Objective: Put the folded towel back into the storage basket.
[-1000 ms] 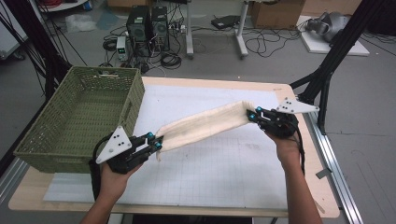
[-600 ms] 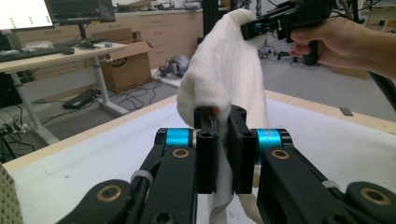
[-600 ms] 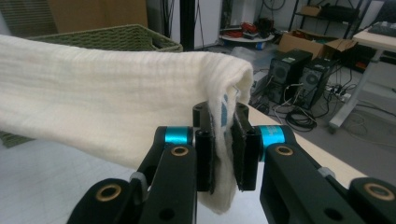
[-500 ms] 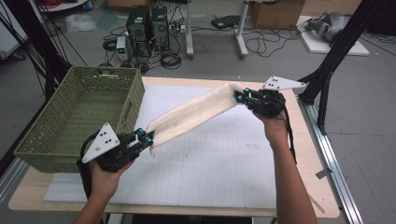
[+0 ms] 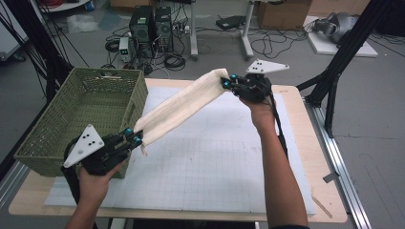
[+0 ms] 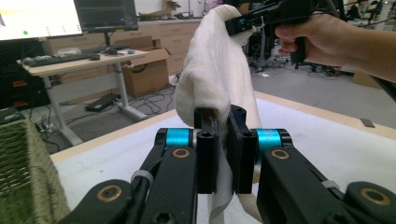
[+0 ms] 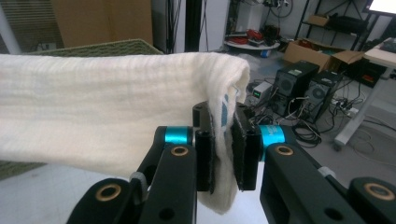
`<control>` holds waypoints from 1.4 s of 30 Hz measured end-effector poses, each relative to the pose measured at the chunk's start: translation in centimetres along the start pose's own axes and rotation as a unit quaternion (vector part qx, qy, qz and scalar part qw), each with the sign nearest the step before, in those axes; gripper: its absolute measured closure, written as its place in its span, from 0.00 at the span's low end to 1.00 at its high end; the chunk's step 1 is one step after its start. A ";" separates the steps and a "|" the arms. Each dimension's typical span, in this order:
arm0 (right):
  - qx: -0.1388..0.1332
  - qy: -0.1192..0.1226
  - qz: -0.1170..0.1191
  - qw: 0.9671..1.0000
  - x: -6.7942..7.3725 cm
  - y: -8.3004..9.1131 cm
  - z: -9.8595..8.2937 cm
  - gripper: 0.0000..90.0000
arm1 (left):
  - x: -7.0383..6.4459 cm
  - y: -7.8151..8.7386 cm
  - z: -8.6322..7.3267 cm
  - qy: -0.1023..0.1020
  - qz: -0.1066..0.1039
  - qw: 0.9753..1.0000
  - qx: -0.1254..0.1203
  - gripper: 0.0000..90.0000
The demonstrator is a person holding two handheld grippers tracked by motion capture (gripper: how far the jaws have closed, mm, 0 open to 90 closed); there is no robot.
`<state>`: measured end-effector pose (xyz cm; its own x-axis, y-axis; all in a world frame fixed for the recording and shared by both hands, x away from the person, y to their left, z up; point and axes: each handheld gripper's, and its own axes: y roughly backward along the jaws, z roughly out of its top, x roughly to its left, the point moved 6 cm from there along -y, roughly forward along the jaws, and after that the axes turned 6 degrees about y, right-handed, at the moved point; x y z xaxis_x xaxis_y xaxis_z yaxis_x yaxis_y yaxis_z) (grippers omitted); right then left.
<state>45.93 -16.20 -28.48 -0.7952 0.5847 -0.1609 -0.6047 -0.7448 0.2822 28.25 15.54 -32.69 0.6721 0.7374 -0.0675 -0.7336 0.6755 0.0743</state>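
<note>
Stretching between them, the cream cloth [image 5: 179,107] is pinched by left claw [image 5: 134,138] and right claw [image 5: 228,81].

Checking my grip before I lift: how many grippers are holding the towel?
2. The left gripper clamps the towel at its near end by the basket; the right gripper clamps its far end.

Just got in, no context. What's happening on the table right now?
A person holds a cream cloth stretched between two handheld grippers, lifted off the white mat. The left gripper pinches the near end beside the green basket. The right gripper clamps the far end, raised higher toward the back of the table. Both sets of fingers are closed on fabric in the gripper views. The basket looks empty.
</note>
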 end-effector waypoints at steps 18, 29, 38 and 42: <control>0.001 0.018 0.038 0.999 2.2 -8.3 4.8 0.90 | 2.6 4.2 -0.4 0.007 0.063 0.998 0.003 0.93; -0.003 0.036 0.066 0.997 4.9 -13.1 7.2 0.90 | 3.9 7.2 -0.5 0.013 0.102 0.995 0.002 0.94; -0.003 0.040 0.077 0.996 6.8 -16.2 8.6 0.90 | 5.3 9.4 -0.7 0.022 0.135 0.991 -0.004 0.94; 0.003 0.042 0.080 0.996 7.9 -18.4 9.1 0.90 | 6.0 10.2 -1.0 0.031 0.148 0.988 -0.005 0.94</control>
<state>51.25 5.08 -26.30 -0.8820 0.4302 -0.1923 -0.4707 -0.8235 0.3166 24.69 26.87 -33.34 0.4202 0.9013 -0.1052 -0.8986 0.4294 0.0898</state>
